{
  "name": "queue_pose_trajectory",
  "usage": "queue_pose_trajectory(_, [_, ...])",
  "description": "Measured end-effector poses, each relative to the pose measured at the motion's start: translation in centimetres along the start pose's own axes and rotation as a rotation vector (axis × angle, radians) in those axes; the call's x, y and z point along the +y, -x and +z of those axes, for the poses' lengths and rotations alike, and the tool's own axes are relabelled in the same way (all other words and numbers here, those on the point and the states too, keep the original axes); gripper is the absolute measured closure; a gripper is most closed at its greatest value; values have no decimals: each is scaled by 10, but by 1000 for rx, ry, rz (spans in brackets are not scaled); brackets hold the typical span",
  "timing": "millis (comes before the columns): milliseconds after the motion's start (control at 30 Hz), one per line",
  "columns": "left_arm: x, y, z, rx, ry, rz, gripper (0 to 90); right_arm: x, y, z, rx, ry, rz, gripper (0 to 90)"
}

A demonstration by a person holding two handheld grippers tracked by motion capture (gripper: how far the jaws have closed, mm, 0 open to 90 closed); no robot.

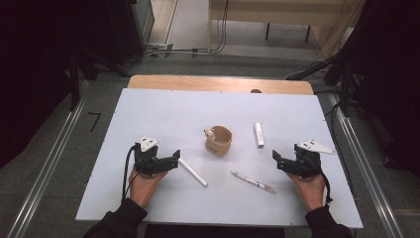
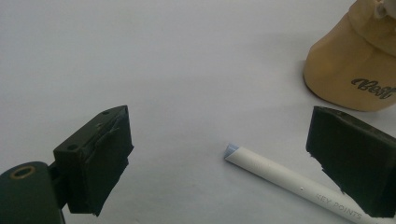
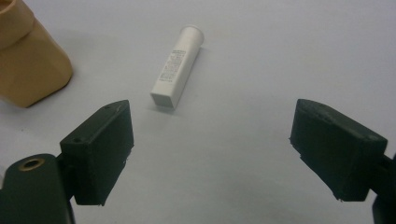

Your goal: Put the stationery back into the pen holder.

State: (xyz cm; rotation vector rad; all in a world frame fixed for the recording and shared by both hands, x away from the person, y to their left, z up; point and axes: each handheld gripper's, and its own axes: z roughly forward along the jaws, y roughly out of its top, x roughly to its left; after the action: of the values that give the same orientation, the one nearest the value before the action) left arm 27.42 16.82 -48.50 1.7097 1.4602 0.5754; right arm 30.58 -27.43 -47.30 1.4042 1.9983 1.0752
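A tan cup (image 1: 218,140) stands mid-table with a small white piece (image 1: 210,133) at its rim. A white pen (image 1: 192,172) lies just right of my left gripper (image 1: 174,158), which is open. In the left gripper view the white pen (image 2: 289,182) ends between the spread jaws, close to the right one, with the cup (image 2: 355,70) beyond. My right gripper (image 1: 276,159) is open and holds nothing. In its own view a white tube (image 3: 177,67) lies ahead of the jaws and the cup (image 3: 28,60) is at the left.
The white tube (image 1: 259,134) lies right of the cup. A clear pen (image 1: 252,181) rests near the front between the two grippers. The pale board (image 1: 163,109) covers a wooden table; cables and rails run along the floor at both sides.
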Motion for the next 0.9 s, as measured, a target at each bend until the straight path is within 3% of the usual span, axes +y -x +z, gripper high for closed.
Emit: queue_pose_trajectory(900, [0, -2, 1, 0, -1, -9, 74, 23, -8, 38, -14, -5, 3, 154])
